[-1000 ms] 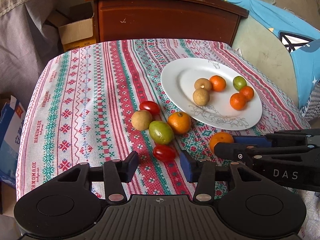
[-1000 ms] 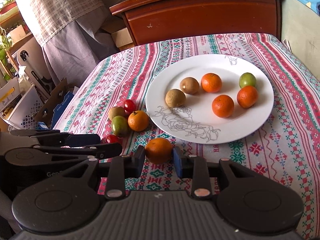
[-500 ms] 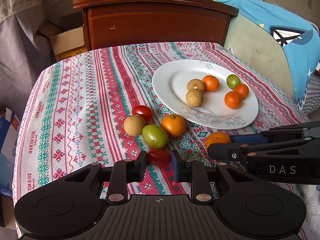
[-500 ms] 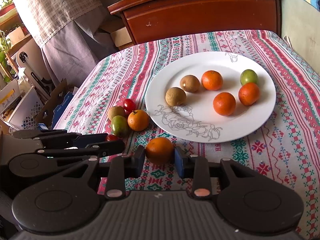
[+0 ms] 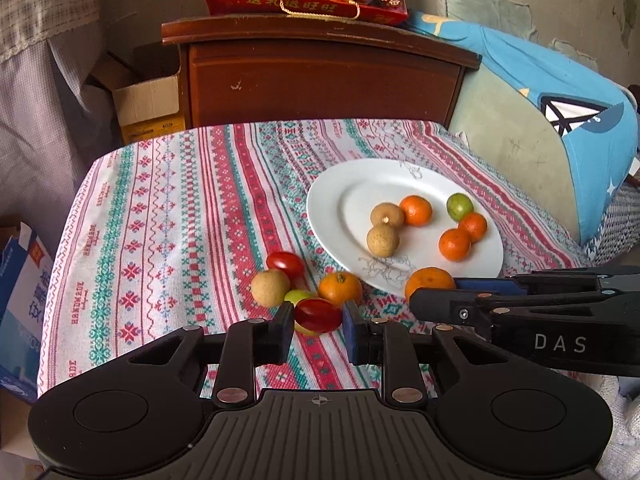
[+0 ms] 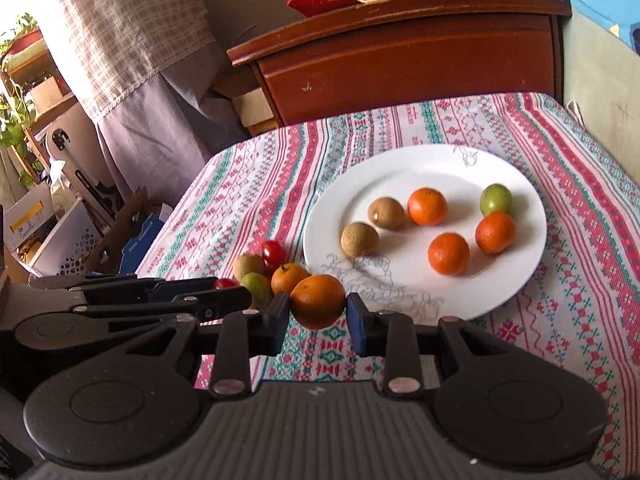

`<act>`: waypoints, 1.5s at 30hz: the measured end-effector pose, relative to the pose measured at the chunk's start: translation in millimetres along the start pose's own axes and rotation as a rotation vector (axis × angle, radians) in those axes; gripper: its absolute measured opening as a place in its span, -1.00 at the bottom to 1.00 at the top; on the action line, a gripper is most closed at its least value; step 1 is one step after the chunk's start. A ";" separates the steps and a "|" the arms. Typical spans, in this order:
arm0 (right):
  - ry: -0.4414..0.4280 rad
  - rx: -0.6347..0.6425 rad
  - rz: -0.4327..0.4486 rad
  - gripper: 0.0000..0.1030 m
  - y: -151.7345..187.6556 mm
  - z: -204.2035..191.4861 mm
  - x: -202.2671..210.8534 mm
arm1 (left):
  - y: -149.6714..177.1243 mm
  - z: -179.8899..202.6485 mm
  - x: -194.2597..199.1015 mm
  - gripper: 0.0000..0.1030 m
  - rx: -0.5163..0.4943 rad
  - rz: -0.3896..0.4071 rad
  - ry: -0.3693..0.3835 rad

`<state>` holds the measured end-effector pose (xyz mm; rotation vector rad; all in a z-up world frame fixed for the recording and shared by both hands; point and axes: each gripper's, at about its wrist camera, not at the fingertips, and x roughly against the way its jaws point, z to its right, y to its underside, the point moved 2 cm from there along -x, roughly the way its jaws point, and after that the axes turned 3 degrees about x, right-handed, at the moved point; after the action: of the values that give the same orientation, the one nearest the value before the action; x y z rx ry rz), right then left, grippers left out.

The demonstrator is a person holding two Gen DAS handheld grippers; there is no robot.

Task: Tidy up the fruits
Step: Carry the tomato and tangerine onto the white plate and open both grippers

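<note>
The left gripper [image 5: 318, 316] is clenched on a red cherry tomato [image 5: 318, 314] and the right gripper [image 6: 317, 307] on a small orange [image 6: 317, 300], both lifted just off the striped tablecloth [image 5: 168, 216]. They hang by the near rim of the white plate [image 6: 400, 168], probably bound for the fruit there.

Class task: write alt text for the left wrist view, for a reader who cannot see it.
The left gripper is shut on a red cherry tomato above a patterned tablecloth. Beyond it lie loose fruits and a white plate holding six; the right gripper, at right, grips an orange.
</note>
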<state>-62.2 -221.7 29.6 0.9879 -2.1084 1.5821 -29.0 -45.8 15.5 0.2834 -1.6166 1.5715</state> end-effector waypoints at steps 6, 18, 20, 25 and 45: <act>0.046 -0.035 0.094 -0.40 -31.3 19.7 10.9 | -29.9 5.4 -6.3 -0.55 0.032 0.063 0.008; 0.124 -0.098 0.135 -0.40 -61.6 59.1 -10.2 | -67.7 17.1 -42.4 -0.55 0.102 0.082 0.034; 0.132 -0.100 0.123 -0.40 -61.4 61.4 -18.0 | -69.0 16.8 -50.6 -0.55 0.110 0.076 0.029; 0.139 -0.118 0.096 -0.40 -60.8 68.2 -35.1 | -71.0 14.4 -66.6 -0.55 0.132 0.056 0.024; 0.154 -0.171 0.096 -0.10 -68.4 74.5 -33.2 | -77.4 26.9 -72.4 -0.15 0.121 0.031 -0.015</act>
<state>19.4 -290.1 32.5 0.6959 -2.1687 1.4419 57.2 -112.3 25.0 0.3367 -1.5469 1.6977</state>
